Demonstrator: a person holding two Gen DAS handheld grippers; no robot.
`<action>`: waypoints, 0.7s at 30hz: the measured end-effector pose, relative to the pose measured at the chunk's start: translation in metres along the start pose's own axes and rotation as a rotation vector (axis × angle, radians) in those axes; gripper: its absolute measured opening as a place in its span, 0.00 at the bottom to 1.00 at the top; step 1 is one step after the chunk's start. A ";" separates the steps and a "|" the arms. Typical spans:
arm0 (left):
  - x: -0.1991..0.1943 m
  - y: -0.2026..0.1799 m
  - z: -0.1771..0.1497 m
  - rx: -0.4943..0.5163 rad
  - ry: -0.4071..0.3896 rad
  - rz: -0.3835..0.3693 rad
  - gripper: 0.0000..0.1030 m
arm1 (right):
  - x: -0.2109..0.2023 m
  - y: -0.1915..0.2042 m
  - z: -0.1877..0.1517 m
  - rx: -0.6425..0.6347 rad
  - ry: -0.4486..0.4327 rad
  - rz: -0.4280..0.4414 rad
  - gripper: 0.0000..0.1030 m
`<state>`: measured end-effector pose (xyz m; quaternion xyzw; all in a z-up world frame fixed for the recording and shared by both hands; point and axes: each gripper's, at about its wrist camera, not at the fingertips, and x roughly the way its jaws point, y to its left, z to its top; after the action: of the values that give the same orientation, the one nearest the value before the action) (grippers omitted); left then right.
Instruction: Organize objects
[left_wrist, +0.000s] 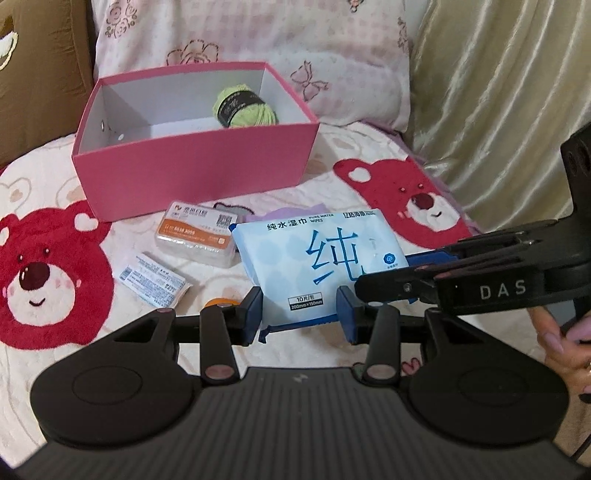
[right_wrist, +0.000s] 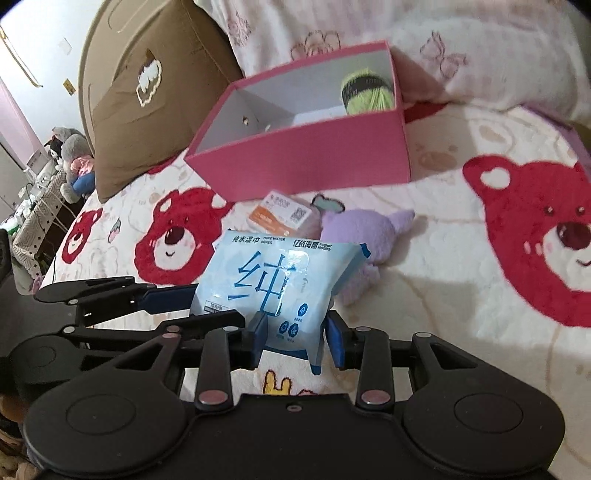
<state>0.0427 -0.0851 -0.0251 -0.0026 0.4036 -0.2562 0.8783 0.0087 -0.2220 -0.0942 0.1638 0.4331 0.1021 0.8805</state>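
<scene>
A light blue pack of wet wipes (left_wrist: 317, 258) hangs above the bear-print bedspread, held from two sides. My left gripper (left_wrist: 299, 317) is shut on its near bottom edge, blue pads against both sides. My right gripper (right_wrist: 295, 339) is shut on the same wet wipes pack (right_wrist: 280, 284) at its lower end; in the left wrist view it comes in from the right. Behind stands an open pink box (left_wrist: 195, 166) holding a green yarn ball (left_wrist: 243, 107). On the bed lie an orange-labelled tissue pack (left_wrist: 195, 232), a small white packet (left_wrist: 151, 277) and a purple plush toy (right_wrist: 365, 232).
A floral pillow (left_wrist: 258, 33) and a brown cushion (right_wrist: 147, 92) stand behind the box. A cream curtain (left_wrist: 498, 92) hangs at the right. A person's hand (left_wrist: 565, 339) grips the right tool. The bed's left edge (right_wrist: 55, 258) drops to a cluttered room.
</scene>
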 end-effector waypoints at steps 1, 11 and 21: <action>-0.002 -0.001 0.001 0.005 -0.007 0.000 0.39 | -0.004 0.002 0.000 -0.005 -0.013 -0.006 0.41; -0.029 -0.006 0.014 0.053 -0.076 0.013 0.40 | -0.028 0.023 0.009 -0.059 -0.083 -0.027 0.41; -0.044 -0.004 0.025 0.082 -0.115 0.029 0.41 | -0.040 0.036 0.019 -0.072 -0.096 -0.015 0.41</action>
<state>0.0343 -0.0733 0.0236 0.0246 0.3417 -0.2594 0.9029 -0.0020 -0.2055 -0.0407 0.1333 0.3876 0.1030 0.9063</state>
